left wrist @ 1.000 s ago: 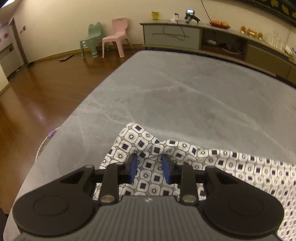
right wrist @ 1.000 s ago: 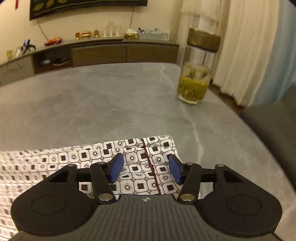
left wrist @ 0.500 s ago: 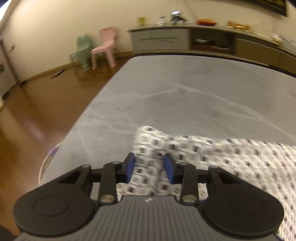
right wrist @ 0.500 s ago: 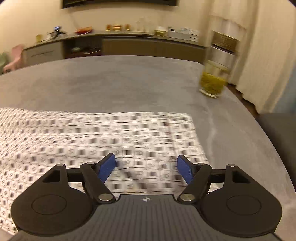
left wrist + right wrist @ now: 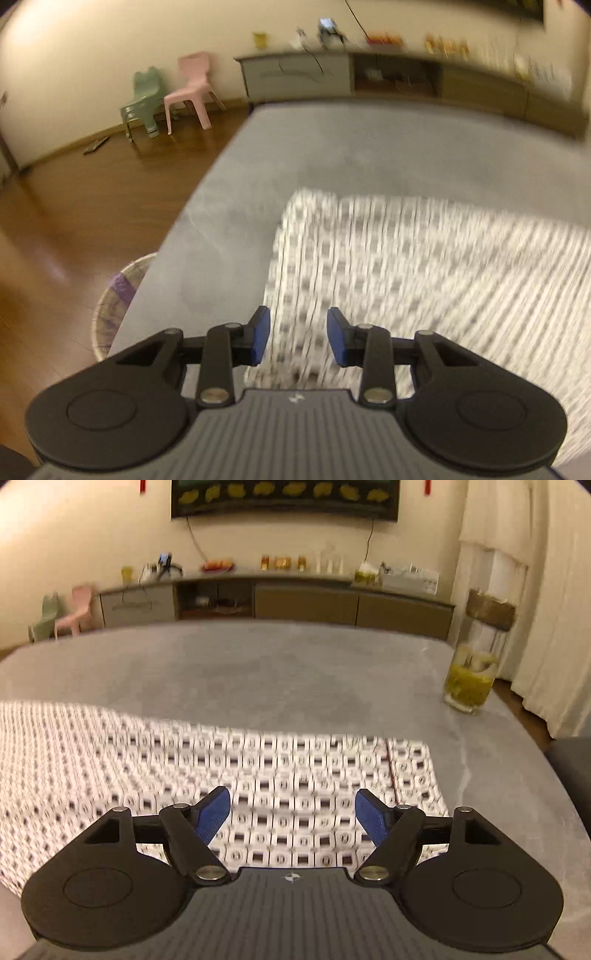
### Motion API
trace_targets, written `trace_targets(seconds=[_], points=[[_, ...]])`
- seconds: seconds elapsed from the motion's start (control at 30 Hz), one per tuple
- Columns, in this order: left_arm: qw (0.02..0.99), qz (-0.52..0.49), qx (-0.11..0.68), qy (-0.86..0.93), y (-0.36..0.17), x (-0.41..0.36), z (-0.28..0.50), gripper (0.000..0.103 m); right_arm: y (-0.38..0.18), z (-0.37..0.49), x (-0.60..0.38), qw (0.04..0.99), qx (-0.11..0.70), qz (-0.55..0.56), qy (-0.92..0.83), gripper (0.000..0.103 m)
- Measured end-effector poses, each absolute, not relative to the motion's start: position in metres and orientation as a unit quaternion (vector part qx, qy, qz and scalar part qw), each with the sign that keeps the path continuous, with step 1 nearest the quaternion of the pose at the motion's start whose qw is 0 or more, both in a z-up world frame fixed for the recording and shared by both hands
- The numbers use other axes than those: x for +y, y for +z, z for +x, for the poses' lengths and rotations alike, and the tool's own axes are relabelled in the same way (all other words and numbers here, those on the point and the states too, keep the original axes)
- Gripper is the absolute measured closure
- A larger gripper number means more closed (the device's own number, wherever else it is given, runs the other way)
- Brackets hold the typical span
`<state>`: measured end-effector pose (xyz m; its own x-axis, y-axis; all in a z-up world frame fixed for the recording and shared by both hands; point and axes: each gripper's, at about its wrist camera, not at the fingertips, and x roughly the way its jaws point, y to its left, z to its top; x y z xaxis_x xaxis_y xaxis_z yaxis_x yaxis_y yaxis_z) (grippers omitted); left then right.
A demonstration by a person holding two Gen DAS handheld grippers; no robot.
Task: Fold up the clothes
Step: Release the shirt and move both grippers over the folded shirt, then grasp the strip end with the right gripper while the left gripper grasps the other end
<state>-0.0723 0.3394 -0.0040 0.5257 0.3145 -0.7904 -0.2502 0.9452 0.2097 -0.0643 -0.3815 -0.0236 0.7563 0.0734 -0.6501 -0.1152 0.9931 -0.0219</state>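
Note:
A white cloth with a dark square print (image 5: pixel 424 266) lies spread flat on the grey table (image 5: pixel 369 147). In the left wrist view it is blurred by motion. My left gripper (image 5: pixel 297 321) hovers over the cloth's left edge, its blue pads apart and the fabric showing in the gap below them. In the right wrist view the cloth (image 5: pixel 258 768) runs leftward, with a thin dark red stripe (image 5: pixel 389 764) near its right end. There my right gripper (image 5: pixel 292 801) stands wide open above the fabric with nothing between its pads.
A glass jar of green tea (image 5: pixel 471 679) stands near the table's right edge. A woven basket (image 5: pixel 114 295) sits on the wood floor by the left edge. Two small chairs (image 5: pixel 188 88) and a long sideboard (image 5: pixel 295 602) line the far wall. A dark seat (image 5: pixel 572 760) is at right.
Both grippers have drawn back toward the near side, so more of the cloth lies ahead of them. The right jaws have widened a good deal, the left ones slightly.

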Motion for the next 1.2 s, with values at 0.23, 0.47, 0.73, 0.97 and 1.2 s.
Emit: trace_targets(seconds=[0.23,0.47,0.73,0.97,1.2], points=[[0.861,0.04,0.445,0.244,0.001,0.353,-0.051,0.07,-0.037,-0.063,-0.426,0.926,0.375,-0.007,-0.03,0.024],[0.911,0.034,0.383,0.15,0.039,0.278,-0.029,0.068,-0.028,-0.097,-0.483,0.935,0.329,0.107,-0.069,0.019],[0.901,0.105,0.41,0.095,0.016,0.204,0.01,0.068,-0.029,-0.116,-0.498,0.934,0.325,0.12,-0.087,0.02],[0.923,0.076,0.373,-0.05,0.025,0.124,-0.008,0.066,-0.017,-0.173,-0.505,0.917,0.275,0.289,-0.012,0.021],[0.88,0.197,0.41,-0.14,-0.043,0.046,-0.027,0.065,-0.045,-0.188,-0.52,0.86,0.309,0.405,-0.025,0.021]])
